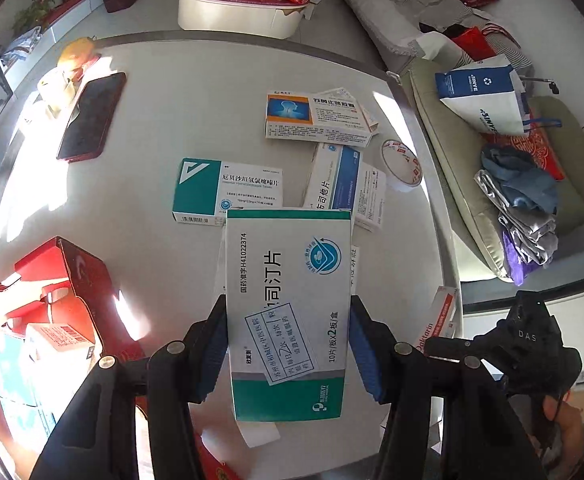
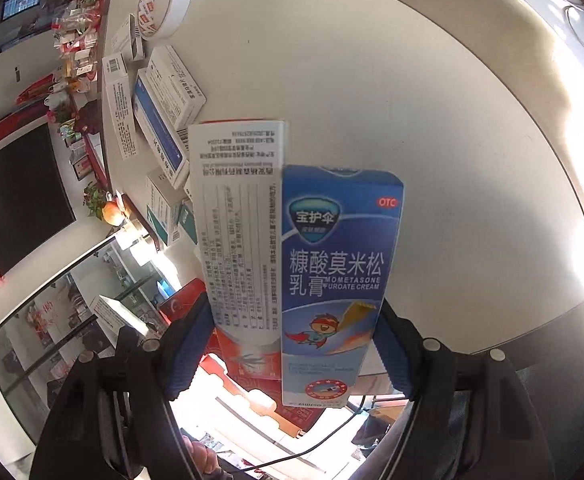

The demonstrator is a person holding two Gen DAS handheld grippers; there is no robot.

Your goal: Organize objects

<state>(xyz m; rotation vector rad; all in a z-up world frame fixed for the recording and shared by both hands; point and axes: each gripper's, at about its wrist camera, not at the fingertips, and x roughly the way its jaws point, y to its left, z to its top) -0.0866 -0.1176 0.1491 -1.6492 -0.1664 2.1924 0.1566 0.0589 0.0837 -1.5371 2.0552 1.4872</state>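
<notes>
Left claw (image 1: pixel 287 344) clamps green box (image 1: pixel 287 300) (right claw (image 2: pixel 287 344) clamps cream boxes (image 2: pixel 332 272)) above bare tabletop (image 2: pixel 412 100)

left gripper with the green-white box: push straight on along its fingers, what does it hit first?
Likely the blue-and-white medicine box on the table, just beyond the held green-and-white box in the left gripper; the teal-cornered box lies slightly left. Depth is uncertain.
</notes>
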